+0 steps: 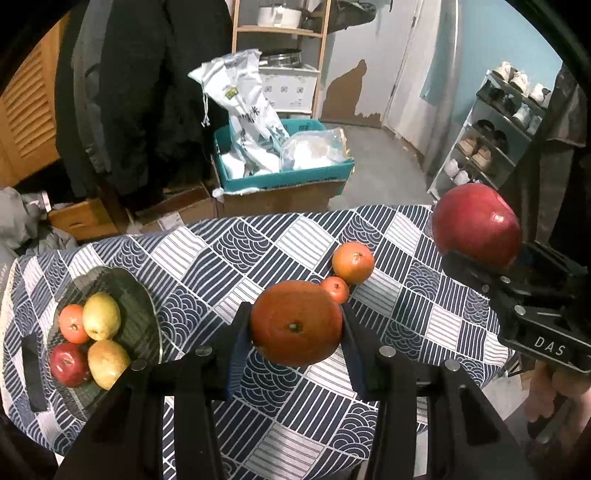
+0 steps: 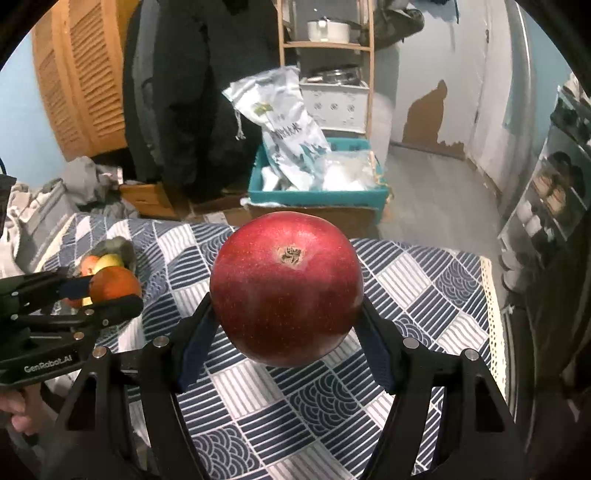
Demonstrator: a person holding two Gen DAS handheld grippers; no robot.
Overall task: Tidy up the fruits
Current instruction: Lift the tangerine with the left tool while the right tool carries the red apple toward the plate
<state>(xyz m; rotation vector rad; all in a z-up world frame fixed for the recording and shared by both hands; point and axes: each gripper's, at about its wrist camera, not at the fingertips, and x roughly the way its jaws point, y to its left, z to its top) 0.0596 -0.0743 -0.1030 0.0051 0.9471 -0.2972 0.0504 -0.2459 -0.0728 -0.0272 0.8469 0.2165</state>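
Observation:
My left gripper point(image 1: 295, 325) is shut on a large orange point(image 1: 295, 323), held above the patterned tablecloth point(image 1: 258, 251). My right gripper point(image 2: 286, 317) is shut on a big red apple point(image 2: 286, 288), also lifted off the table; that apple point(image 1: 476, 225) shows at the right of the left wrist view. Two smaller oranges point(image 1: 352, 263) point(image 1: 335, 289) lie on the cloth beyond the held orange. At the left a dark glass plate point(image 1: 129, 295) holds two yellow pears point(image 1: 101, 315), a small orange point(image 1: 72, 323) and a red apple point(image 1: 68, 363).
Beyond the table's far edge stand a teal box point(image 1: 284, 177) with white bags on cardboard boxes, a wooden shelf point(image 1: 280, 29) and a shoe rack point(image 1: 495, 133) at the right. Dark coats point(image 1: 147, 92) hang at the back left. A hand point(image 1: 561, 391) grips the right tool.

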